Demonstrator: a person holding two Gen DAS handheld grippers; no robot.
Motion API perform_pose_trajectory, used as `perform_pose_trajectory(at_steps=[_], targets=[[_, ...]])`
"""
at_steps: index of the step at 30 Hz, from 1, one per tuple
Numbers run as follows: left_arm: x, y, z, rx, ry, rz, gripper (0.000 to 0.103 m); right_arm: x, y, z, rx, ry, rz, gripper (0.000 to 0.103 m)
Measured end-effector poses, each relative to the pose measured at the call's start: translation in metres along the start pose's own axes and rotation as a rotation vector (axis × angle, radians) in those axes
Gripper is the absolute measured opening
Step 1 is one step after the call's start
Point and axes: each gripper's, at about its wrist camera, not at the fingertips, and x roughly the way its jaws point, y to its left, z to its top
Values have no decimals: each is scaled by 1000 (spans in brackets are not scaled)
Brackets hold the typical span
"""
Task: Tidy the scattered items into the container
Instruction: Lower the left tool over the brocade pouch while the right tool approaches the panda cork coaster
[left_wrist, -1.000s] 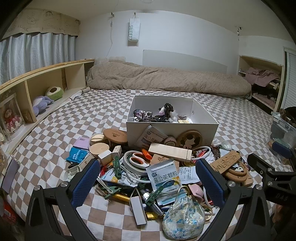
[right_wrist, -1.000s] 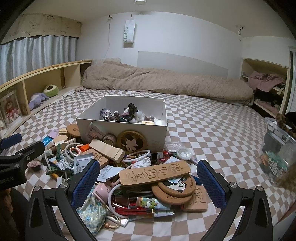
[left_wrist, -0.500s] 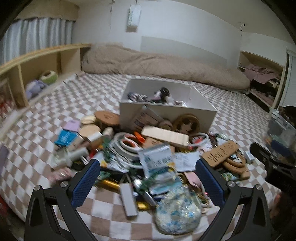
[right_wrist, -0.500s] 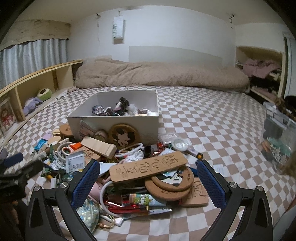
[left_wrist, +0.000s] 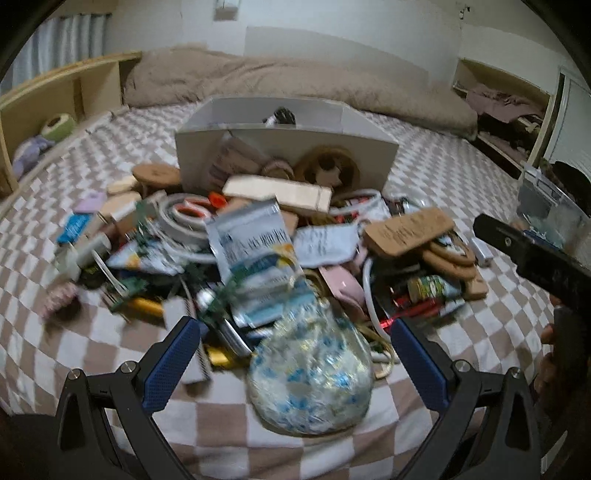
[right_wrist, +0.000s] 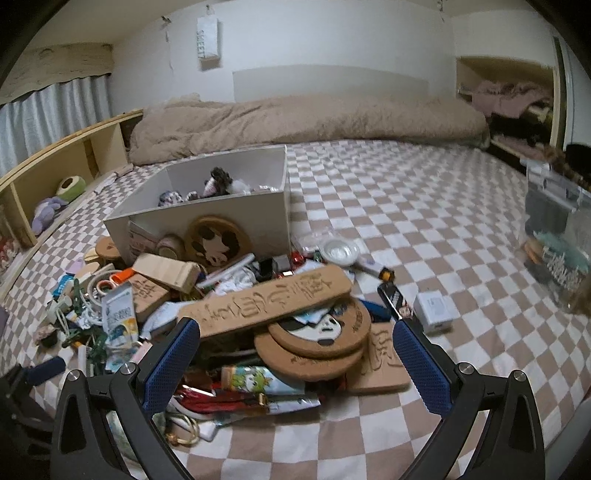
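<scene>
- Left gripper (left_wrist: 295, 363): jaws spread wide, nothing held; a crinkly blue-patterned bag (left_wrist: 310, 373) sits between the fingers at 6 o'clock.
- Right gripper (right_wrist: 295, 363): jaws spread wide, nothing held, low over stacked cork coasters (right_wrist: 317, 336).
- White box (right_wrist: 221, 218): the container, at 11 o'clock in the right view, on the checkered bed cover (right_wrist: 424, 229); small items inside.
- Scattered pile (left_wrist: 258, 236): heaped against the box's near wall; includes a carved wooden plaque (right_wrist: 266, 299), medicine sachet (left_wrist: 251, 236), wooden block (right_wrist: 166, 271).
- Clear plastic bin (right_wrist: 554, 236): at 3 o'clock, well apart from the pile.
</scene>
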Motion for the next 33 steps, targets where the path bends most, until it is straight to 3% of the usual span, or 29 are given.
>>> perform_pose_trajectory(at_steps=[14, 21, 29, 33], targets=[[35, -6, -24, -32, 121, 48, 103, 29, -49, -47, 18, 157, -81, 103], [48, -11, -32, -16, 167, 56, 103, 40, -63, -68, 39, 228, -71, 103], [55, -11, -37, -20, 179, 60, 103, 38, -56, -86, -48, 175, -108, 103], [60, -15, -37, 21, 183, 59, 103, 42, -56, -83, -54, 189, -119, 103]])
